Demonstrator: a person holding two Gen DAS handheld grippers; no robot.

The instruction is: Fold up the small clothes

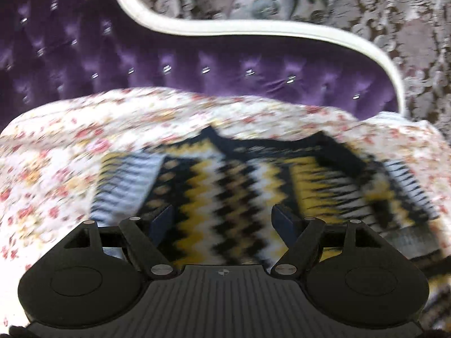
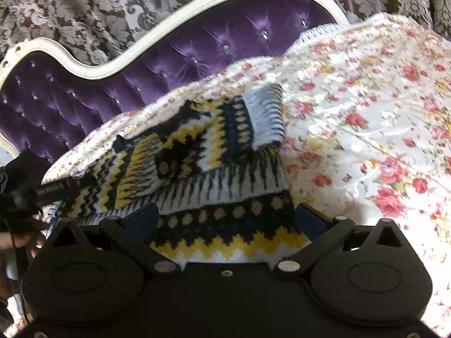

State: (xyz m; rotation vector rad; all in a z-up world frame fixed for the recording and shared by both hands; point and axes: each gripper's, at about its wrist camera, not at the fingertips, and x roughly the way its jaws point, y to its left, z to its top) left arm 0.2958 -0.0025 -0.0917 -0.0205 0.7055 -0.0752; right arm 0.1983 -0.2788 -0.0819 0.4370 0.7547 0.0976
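Left wrist view: the left gripper (image 1: 222, 217) hangs over the sweater (image 1: 225, 174), jaws wide apart and empty, with nothing between the pads but the knit seen below. The sweater, a black, yellow and white zigzag knit, lies spread on the floral sheet (image 1: 56, 146); the picture is blurred, so its folds are hard to read. Behind the sheet rises a purple tufted headboard (image 1: 169, 70) with a cream frame (image 1: 253, 32), and past that a patterned curtain (image 1: 366, 8).

Right wrist view: the right gripper (image 2: 227, 218) has its jaws spread wide at the sweater's (image 2: 203, 152) near hem; whether the pads touch the knit cannot be told. One sleeve is folded across the body, its grey cuff (image 2: 266, 112) at the far edge. The left gripper (image 2: 67, 187) reaches in from the left edge over the sweater. The floral sheet (image 2: 366, 112) fills the right side, the headboard (image 2: 84, 98) and curtain (image 2: 84, 8) behind.
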